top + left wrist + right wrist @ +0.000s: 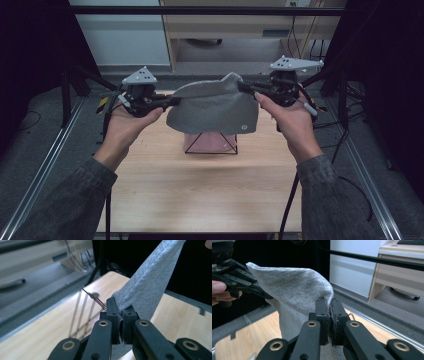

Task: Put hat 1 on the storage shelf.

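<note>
- Both forearms come in from the near edge of the tabletop (200,190), raised above it, palms turned inward toward each other.
- The left tongs (172,101) point inward, toward the right hand, jaws pressed together on the left corner of the grey cloth (215,107), the hem pinched between them.
- The right tongs (245,89) point back at them, jaws likewise clamped on the cloth's right corner.
- The cloth hangs stretched between the two, clear of the tabletop, over its far middle.
- Beneath the cloth, a black wire stand (211,142) with pink fabric (209,143) sits on the tabletop.
</note>
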Demonstrator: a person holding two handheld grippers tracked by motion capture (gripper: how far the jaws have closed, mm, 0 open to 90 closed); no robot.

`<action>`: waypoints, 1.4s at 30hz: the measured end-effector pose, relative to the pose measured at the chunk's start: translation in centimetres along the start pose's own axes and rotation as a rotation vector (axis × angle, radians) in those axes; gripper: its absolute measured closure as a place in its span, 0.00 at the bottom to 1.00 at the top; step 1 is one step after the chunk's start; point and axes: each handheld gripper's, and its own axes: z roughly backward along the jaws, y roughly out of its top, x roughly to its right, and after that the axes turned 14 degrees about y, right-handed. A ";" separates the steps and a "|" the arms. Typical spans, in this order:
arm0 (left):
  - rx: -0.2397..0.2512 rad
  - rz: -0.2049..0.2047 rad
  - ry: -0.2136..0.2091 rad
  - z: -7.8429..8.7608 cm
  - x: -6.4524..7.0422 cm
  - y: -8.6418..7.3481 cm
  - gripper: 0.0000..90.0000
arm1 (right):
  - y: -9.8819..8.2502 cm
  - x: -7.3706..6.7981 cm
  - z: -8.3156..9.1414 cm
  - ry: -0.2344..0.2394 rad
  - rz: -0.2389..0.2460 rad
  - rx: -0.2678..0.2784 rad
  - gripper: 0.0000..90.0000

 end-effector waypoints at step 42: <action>0.083 0.099 0.080 -8.3 -3.8 2.7 0.98 | 0.9 8.8 -3.8 -0.107 -0.063 0.114 0.96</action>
